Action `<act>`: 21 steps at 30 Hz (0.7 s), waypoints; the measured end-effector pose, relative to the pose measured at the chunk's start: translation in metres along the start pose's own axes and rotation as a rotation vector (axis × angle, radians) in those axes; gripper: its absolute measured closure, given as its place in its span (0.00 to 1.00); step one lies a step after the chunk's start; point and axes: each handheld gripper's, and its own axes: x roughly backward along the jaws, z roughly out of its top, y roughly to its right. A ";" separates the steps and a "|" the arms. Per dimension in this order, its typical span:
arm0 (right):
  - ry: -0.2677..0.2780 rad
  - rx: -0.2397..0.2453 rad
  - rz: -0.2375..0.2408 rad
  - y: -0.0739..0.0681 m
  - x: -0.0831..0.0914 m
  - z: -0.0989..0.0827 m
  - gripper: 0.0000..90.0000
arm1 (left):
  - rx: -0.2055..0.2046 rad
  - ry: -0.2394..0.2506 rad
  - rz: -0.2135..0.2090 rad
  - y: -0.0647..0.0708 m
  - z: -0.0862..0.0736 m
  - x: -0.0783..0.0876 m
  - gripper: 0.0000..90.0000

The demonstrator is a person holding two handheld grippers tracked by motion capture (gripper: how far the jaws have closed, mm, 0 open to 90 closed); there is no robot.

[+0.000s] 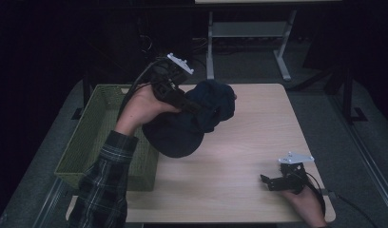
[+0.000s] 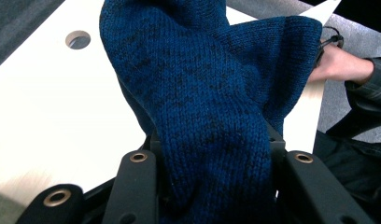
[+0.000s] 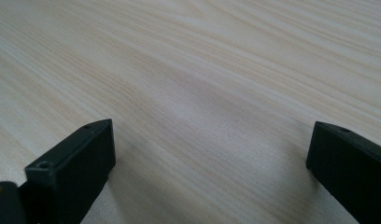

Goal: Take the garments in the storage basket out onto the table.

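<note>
High view: a dark blue knitted garment (image 1: 182,126), bunched into a hanging bundle, is held up off the pale wooden desk (image 1: 239,156) by the left gripper (image 1: 189,105), which is raised above the desk's left part, just to the right of a green woven basket (image 1: 94,137) standing at the desk's left edge. The lower end of the bundle is seen beside the basket's right rim; whether it touches the desk cannot be told. In the left gripper view, the blue knit (image 2: 212,116) is seen pinched between the two black jaws, which are closed on a thick fold of it. The right gripper (image 1: 268,181) is rested low at the desk's near right corner, well apart from the garment. In the right gripper view, its jaws are seen spread wide over bare wood grain (image 3: 202,93), with nothing between them.
</note>
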 end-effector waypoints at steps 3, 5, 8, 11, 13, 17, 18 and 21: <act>0.000 0.000 0.000 0.000 0.000 0.000 0.01 | -0.002 -0.003 -0.003 0.003 0.005 -0.011 0.68; 0.000 0.000 0.000 0.000 0.000 0.000 0.01 | -0.006 -0.001 -0.012 0.006 0.008 -0.018 0.68; 0.002 0.003 -0.001 0.000 0.000 0.000 0.01 | -0.003 0.010 -0.032 0.009 0.011 -0.029 0.68; 0.002 0.003 -0.001 0.000 0.000 0.000 0.01 | -0.003 0.016 -0.046 0.014 0.013 -0.042 0.68; 0.002 0.003 -0.001 0.000 0.000 0.000 0.01 | -0.003 0.013 -0.057 0.017 0.014 -0.051 0.68; 0.002 0.003 -0.001 0.000 0.000 0.000 0.01 | 0.005 0.021 -0.078 0.024 0.016 -0.067 0.68; 0.002 0.003 -0.001 0.000 0.000 0.000 0.01 | 0.001 0.021 -0.080 0.025 0.016 -0.071 0.68; 0.002 0.003 -0.001 0.000 0.000 0.000 0.01 | -0.011 0.008 -0.088 0.028 0.016 -0.082 0.68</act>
